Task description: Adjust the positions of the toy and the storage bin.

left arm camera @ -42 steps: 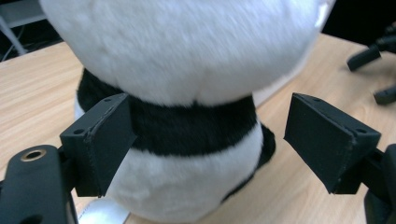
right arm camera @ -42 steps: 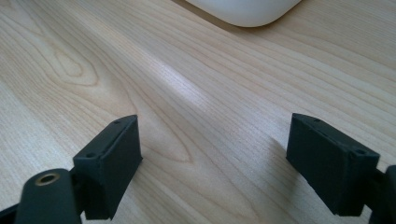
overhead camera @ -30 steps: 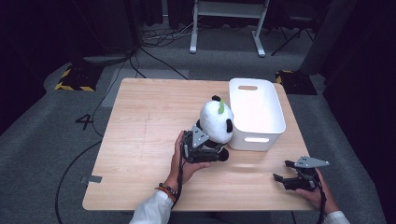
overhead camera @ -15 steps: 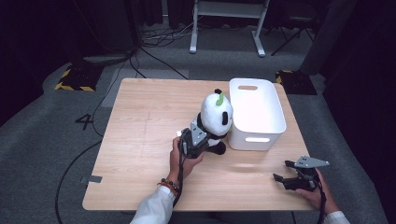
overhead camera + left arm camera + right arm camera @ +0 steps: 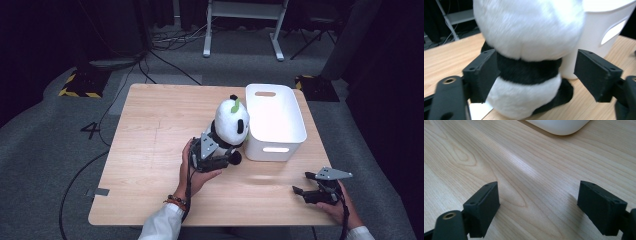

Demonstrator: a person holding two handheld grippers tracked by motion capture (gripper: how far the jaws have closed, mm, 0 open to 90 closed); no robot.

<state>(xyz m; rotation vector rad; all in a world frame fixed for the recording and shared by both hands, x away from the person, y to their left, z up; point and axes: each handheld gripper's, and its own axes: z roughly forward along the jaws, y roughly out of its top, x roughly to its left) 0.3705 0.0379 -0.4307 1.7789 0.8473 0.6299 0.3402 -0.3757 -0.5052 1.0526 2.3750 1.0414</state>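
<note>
Left gripper [image 5: 227, 159] is sitting low on the table [image 5: 150, 135] with its jaws spread wide, having just been opening, and the panda [image 5: 231, 125] is standing upright between them. In the left gripper view the left pad [image 5: 484, 72] is resting against the black band of the panda [image 5: 529, 50], while the right pad [image 5: 596, 72] is standing clear of it, so nothing is being squeezed. Just beyond the panda, the white bin [image 5: 275, 120] is touching or nearly touching its far side, leaving no room that way. Bare wood is lying open behind and to the left of the gripper. Right gripper [image 5: 305, 190] is resting well apart near the table's near edge, jaws wide and gripping nothing, with the bin's [image 5: 559, 126] corner ahead of it.
</note>
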